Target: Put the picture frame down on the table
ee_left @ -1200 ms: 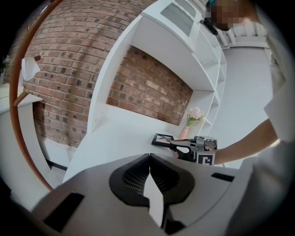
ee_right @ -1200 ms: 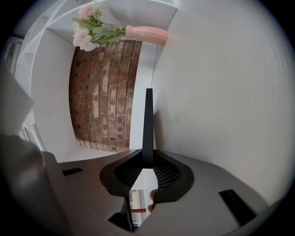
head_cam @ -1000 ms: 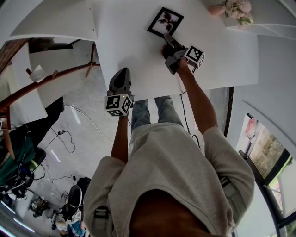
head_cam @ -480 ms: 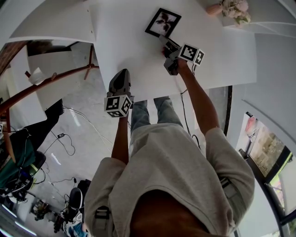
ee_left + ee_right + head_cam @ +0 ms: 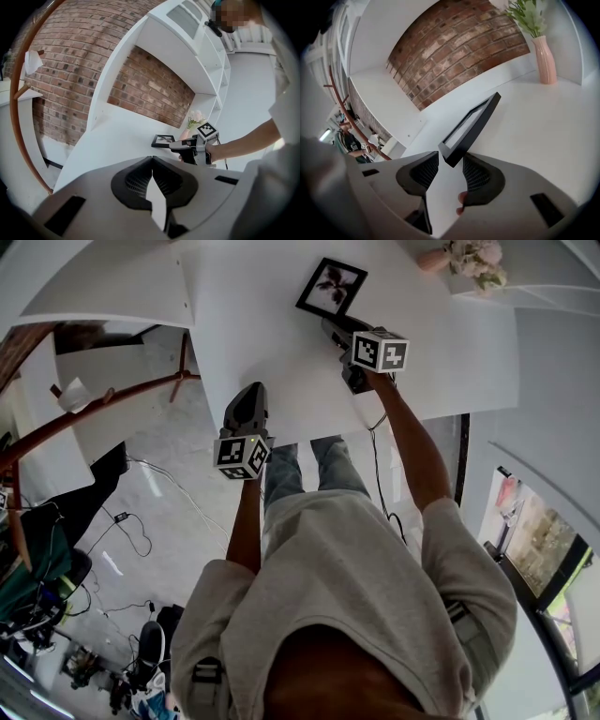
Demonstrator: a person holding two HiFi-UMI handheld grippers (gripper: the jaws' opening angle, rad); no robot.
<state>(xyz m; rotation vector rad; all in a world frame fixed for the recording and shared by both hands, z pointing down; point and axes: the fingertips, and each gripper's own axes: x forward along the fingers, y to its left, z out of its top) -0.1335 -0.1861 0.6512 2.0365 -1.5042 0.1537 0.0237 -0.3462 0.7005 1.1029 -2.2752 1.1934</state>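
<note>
Right gripper view — picture frame (image 5: 472,124) nearly edge-on

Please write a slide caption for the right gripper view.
Right claw, its jaws just opened, straddles a corner of the picture frame lying on the white table.

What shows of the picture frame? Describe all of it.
The picture frame is a small black rectangle with a thin matte border around a white picture of a dark, flower-like shape. It seems to lie flat, face up, on the white table, turned askew to the table's edge. Its near corner sits between the jaws of the right tool. Those jaws have just been opening and now stand apart, so the pads do not press on it. Nothing else touches it.
</note>
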